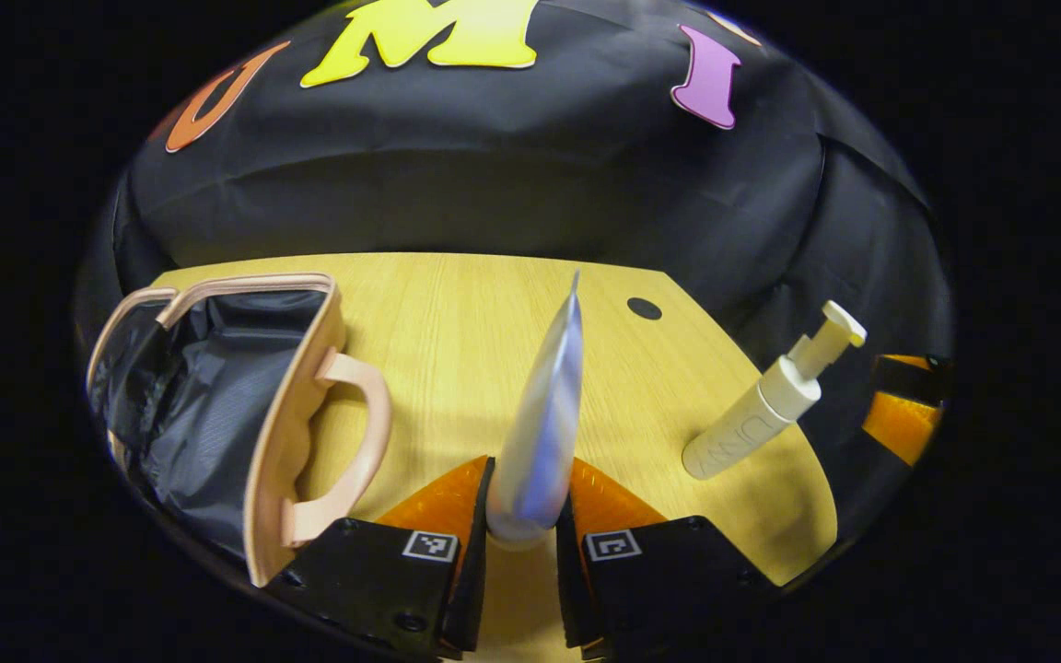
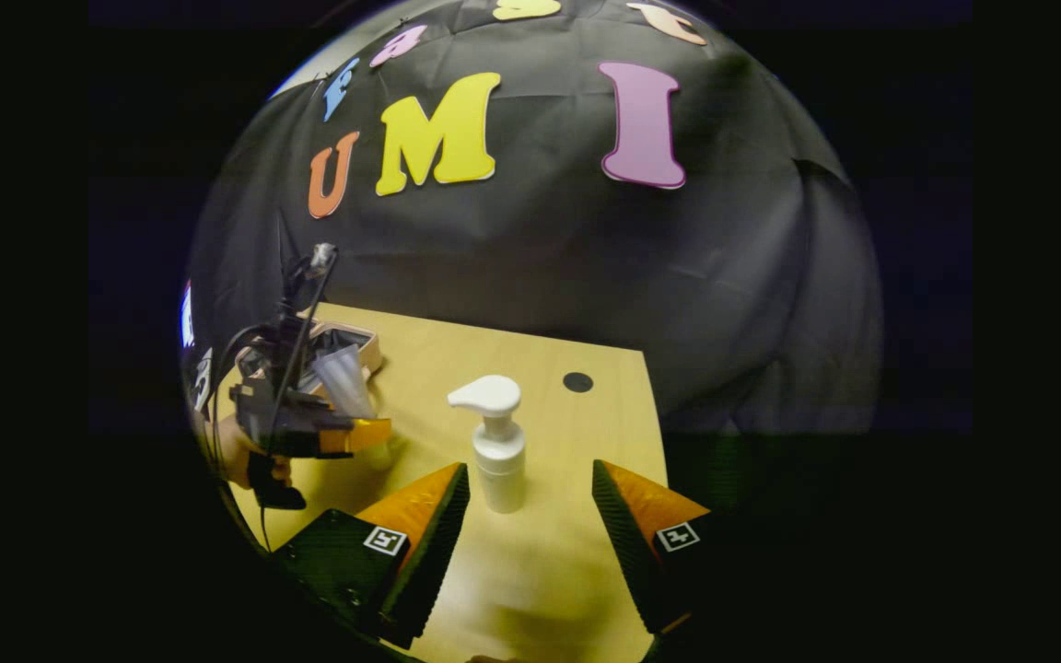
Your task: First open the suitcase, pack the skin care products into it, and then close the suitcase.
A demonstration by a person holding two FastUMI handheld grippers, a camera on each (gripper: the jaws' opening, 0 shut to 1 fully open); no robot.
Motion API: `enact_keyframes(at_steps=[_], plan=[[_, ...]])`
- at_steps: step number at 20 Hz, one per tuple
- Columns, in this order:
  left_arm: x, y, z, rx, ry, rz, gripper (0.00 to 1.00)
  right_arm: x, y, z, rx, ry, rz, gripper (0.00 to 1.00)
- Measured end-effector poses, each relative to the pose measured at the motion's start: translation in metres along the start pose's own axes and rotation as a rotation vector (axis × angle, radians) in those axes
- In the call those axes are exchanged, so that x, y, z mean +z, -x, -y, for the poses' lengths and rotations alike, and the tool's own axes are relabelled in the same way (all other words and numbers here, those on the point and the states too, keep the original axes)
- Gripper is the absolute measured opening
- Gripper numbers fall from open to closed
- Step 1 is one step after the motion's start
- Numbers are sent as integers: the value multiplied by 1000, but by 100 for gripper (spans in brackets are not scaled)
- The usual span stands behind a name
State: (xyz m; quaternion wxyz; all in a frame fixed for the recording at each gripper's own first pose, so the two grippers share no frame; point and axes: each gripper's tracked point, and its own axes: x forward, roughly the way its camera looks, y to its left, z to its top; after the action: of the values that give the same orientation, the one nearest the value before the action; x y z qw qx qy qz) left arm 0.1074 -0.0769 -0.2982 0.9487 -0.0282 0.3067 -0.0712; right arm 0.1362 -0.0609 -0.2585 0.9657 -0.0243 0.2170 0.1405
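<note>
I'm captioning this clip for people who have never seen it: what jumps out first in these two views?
The silvery squeeze tube, pinched upright near its cap in the left gripper, stands out first at the centre of the left gripper view. Beside it on the pale wooden table, the peach suitcase with a black lining lies open. In the right gripper view, the white pump bottle stands just ahead of the right gripper's open jaws.

Grey vertical lettering on pump bottle (image 1: 752,419), illegible.

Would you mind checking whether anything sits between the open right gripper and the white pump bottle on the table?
Nothing visible does: the white pump bottle stands upright on the bare wooden table just ahead of the right gripper, roughly centred between its spread fingers.
</note>
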Motion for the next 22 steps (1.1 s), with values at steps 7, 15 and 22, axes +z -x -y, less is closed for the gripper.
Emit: enact_keyframes(at_steps=[7, 15, 22], plan=[[11, 167, -43, 79, 57, 52, 35, 5, -57, -17, -41, 2, 12, 80], [-23, 325, -140, 246, 89, 39, 40, -28, -82, -26, -140, -100, -77, 75], [-36, 353, -205, 266, 109, 46, 35, -50, -87, -21, -262, -279, -88, 58]])
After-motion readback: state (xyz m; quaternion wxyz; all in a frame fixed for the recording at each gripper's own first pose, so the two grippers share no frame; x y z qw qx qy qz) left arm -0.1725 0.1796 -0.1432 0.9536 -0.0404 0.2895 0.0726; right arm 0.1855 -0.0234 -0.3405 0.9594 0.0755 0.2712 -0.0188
